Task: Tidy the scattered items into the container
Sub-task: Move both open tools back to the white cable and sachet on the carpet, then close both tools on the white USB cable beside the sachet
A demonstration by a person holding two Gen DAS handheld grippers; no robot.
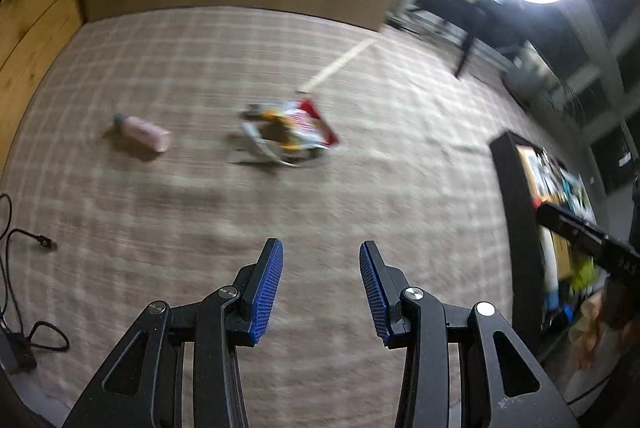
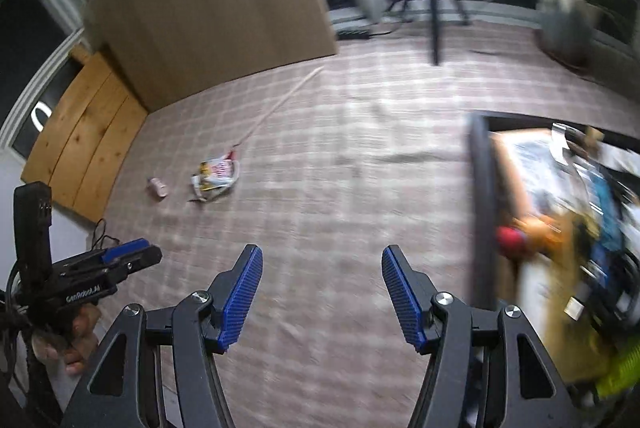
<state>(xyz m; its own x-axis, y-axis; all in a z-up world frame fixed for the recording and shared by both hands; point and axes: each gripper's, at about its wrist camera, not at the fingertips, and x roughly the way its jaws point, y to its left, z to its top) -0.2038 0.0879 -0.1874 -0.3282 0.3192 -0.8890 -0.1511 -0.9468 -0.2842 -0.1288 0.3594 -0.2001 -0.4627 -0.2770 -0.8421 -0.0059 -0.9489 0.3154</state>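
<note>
Blurred container [image 2: 480, 211] contents, wrapper [image 1: 292, 131] indistinct

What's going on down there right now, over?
Left gripper and right gripper open, empty, above the carpet. Pink bottle and snack packet lie loose; container sits off to the right. Nothing blocking.

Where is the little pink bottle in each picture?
Left wrist view: the pink bottle lies on its side on the checked carpet, left of centre, apart from the crumpled snack bag on its right.
Right wrist view: the bottle is small, at the left, beyond the tongs, again just left of the bag.
Shared landmark: the snack bag, with the pale stick running away behind it.
</note>
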